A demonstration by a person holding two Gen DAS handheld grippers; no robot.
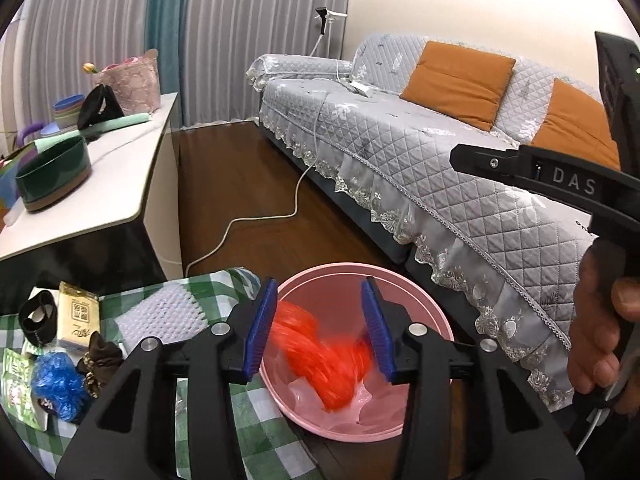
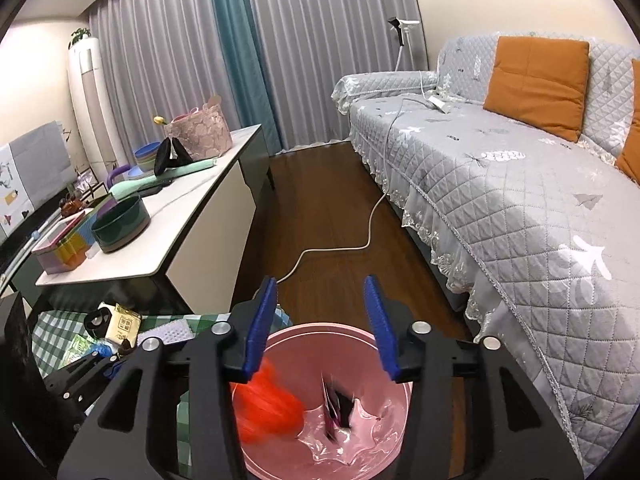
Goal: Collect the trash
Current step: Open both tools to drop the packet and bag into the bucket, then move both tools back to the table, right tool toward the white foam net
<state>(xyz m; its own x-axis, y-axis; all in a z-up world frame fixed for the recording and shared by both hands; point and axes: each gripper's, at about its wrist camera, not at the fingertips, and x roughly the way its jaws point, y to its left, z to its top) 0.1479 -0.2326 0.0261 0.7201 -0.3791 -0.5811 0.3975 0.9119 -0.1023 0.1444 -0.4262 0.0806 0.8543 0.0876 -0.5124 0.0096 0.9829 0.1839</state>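
**Left-wrist view: orange wrapper over the pink bin, both grippers spread**

Left-wrist view looks down past the left gripper (image 1: 318,328), whose blue-padded fingers (image 1: 262,326) stand wide apart with nothing clamped between them. Directly beyond them sits the pink bin (image 1: 424,304) on the dark wood floor (image 1: 248,184), lined with a clear bag. An orange plastic wrapper (image 1: 320,360), blurred, shows inside the bin's mouth between the two pads; whether it touches either pad cannot be told. To the left of the bin lies a green checked cloth (image 1: 256,420) carrying more litter: a crumpled blue plastic bag (image 1: 56,380), a brown wrapper (image 1: 100,356), a yellowish packet (image 1: 76,316), a white bubbled sheet (image 1: 160,314) and a black band (image 1: 38,316). At the right edge a hand (image 1: 600,340) holds the other black tool.

From the right-wrist view, the right gripper (image 2: 324,326) is also spread open and empty, hovering above the same pink bin (image 2: 400,432). The orange wrapper (image 2: 268,404) shows at the bin's left inner side, and a dark scrap (image 2: 338,408) lies in the liner near the middle. Far left stands a white surface (image 2: 172,232) with a dark green bowl (image 2: 120,226); a grey quilted sofa (image 2: 520,200) with an orange cushion (image 2: 536,80) fills the right.
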